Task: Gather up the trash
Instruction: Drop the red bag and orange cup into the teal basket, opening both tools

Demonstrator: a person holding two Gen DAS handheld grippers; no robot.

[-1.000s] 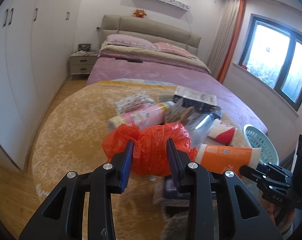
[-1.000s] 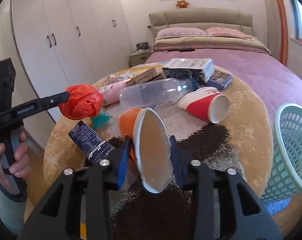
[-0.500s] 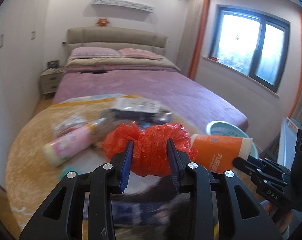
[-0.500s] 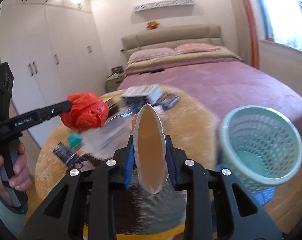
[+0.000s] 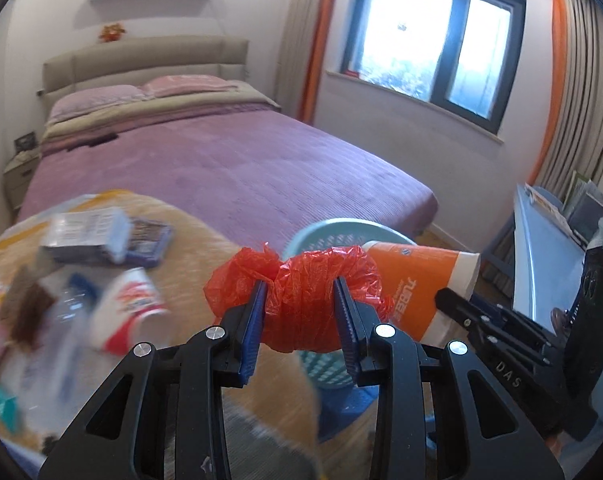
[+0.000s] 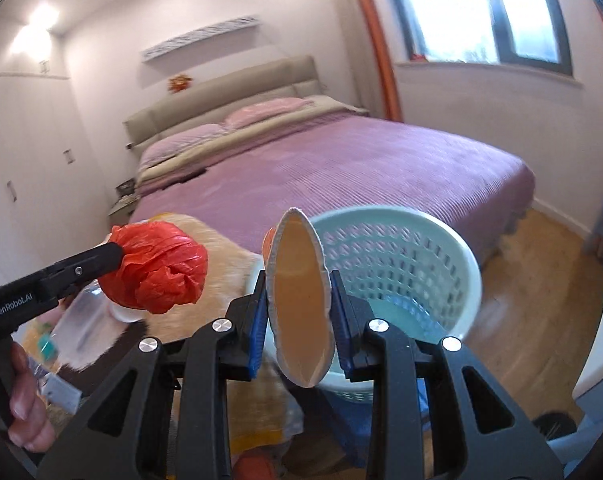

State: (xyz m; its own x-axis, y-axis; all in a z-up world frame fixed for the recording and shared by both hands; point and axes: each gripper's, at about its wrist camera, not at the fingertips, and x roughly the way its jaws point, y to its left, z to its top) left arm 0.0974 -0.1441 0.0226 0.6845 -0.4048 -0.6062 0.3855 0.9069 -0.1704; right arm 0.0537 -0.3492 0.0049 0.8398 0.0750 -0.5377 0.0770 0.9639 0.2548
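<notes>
My left gripper (image 5: 299,304) is shut on a crumpled red plastic bag (image 5: 301,296), held in the air near the light green mesh basket (image 5: 321,236). The bag also shows in the right wrist view (image 6: 157,268). My right gripper (image 6: 299,312) is shut on a squashed orange paper cup (image 6: 299,304), held just in front of the basket (image 6: 401,264). The cup shows in the left wrist view (image 5: 417,284), right of the bag.
A round table with a yellow fuzzy cover (image 5: 189,248) holds more trash: a red and white paper cup (image 5: 129,308), a clear bottle (image 5: 65,320) and boxes (image 5: 89,232). A purple bed (image 5: 221,160) lies behind. A blue desk (image 5: 549,248) stands at right.
Both grippers have swung right, away from the table's trash and toward the basket, each still holding its item. The basket now fills the middle of the right wrist view.
</notes>
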